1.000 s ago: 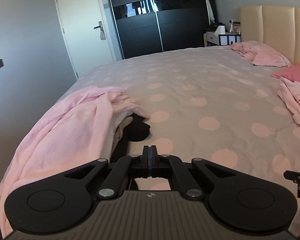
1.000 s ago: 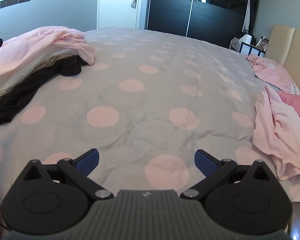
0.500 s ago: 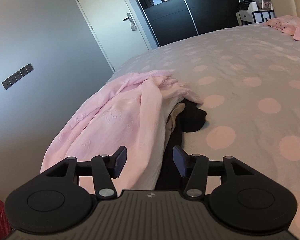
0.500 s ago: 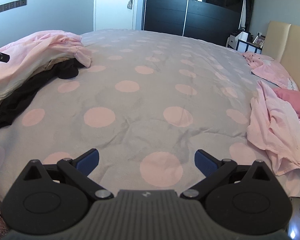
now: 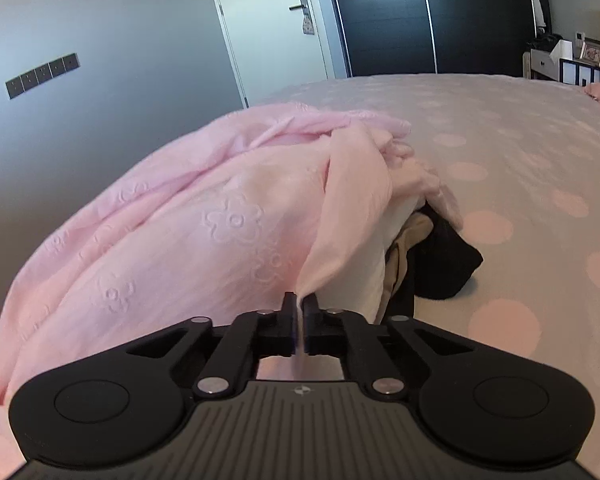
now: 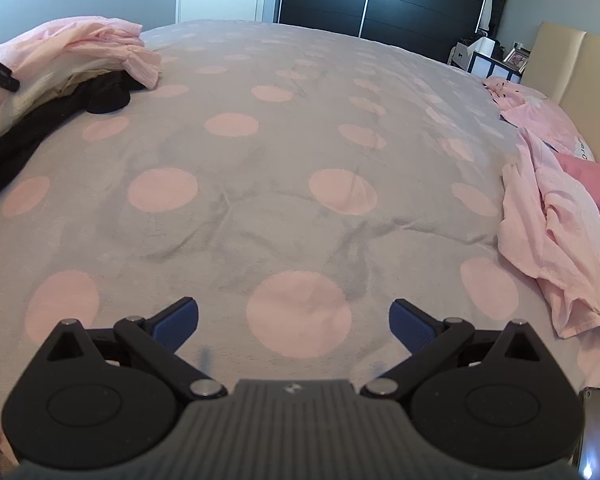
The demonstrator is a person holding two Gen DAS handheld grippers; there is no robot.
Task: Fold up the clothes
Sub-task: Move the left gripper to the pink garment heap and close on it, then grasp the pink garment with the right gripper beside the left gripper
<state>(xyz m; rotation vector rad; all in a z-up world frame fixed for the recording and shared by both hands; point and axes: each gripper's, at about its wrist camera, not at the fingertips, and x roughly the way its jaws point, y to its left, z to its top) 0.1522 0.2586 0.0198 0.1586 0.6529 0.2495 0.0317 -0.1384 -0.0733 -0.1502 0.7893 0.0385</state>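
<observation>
Jaws of the left gripper pinch the pink garment's edge; right gripper jaws gape apart.

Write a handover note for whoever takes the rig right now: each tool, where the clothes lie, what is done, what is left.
Left tool: shut on an edge of the pale pink garment at the left side of the bed.
Right tool: open, empty, over bare bedspread.
Under the pink garment: a black garment and a beige piece.
More pink clothes lie crumpled near the headboard.
Done: nothing folded in view.
Left: probably pull the held garment out, spread it, fold; then the rest.
</observation>
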